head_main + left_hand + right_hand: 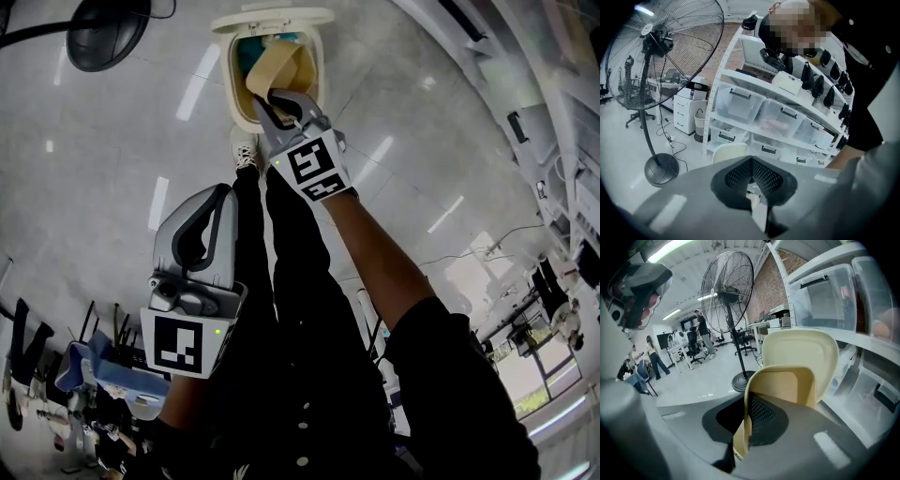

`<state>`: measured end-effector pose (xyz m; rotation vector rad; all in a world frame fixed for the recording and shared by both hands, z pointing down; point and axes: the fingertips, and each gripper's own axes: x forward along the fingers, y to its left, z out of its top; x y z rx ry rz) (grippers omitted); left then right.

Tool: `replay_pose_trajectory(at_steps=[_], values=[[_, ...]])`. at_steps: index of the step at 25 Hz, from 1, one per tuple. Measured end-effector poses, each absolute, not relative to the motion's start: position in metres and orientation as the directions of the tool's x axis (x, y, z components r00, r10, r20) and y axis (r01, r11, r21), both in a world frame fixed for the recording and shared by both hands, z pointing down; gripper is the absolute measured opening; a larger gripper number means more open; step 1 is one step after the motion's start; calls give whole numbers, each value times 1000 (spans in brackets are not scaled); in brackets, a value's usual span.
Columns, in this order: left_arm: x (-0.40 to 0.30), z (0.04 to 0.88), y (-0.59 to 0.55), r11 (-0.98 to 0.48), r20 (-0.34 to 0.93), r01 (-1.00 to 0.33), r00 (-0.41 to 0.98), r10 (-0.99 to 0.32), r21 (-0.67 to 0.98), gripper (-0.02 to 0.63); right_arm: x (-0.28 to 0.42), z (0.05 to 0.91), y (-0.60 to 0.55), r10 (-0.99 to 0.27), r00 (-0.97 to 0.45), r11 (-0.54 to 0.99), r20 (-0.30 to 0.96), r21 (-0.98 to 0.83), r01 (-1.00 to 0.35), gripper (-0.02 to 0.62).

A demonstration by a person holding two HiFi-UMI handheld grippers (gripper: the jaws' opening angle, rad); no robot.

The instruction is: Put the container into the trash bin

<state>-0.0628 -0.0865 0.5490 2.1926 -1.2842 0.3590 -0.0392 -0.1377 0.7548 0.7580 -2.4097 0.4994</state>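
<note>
**Container Held Over the Bin**

The right gripper (277,111) was squeezed tight on one wall of the tan container (277,64), one pad inside and one outside; the container stuck out straight ahead of that gripper, its long side pointing away from the person, right over the open mouth of the trash bin (322,66); the left gripper (214,202) was closed on nothing, back near the body; the right one was much nearer, so letting go looked like its job.

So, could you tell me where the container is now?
Top centre of the head view, in the right claw: the container is over the open trash bin.
</note>
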Motion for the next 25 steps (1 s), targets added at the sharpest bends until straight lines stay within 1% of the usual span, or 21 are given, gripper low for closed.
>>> replay_pose_trajectory(at_steps=[12, 20, 24, 25], values=[[-57, 580, -82, -346, 504, -858, 506, -700, 380, 3, -46, 799, -138, -347, -678, 768, 648, -219, -602, 25], [-51, 586, -79, -357, 499, -848, 521, -692, 391, 3, -44, 812, -134, -344, -666, 757, 662, -225, -614, 27], [-53, 587, -76, -360, 505, -848, 523, -687, 389, 3, -42, 814, -137, -352, -659, 733, 665, -241, -636, 36], [-53, 587, -75, -359, 507, -848, 523, -686, 389, 3, -41, 814, -137, -354, -657, 727, 665, -246, -641, 54]])
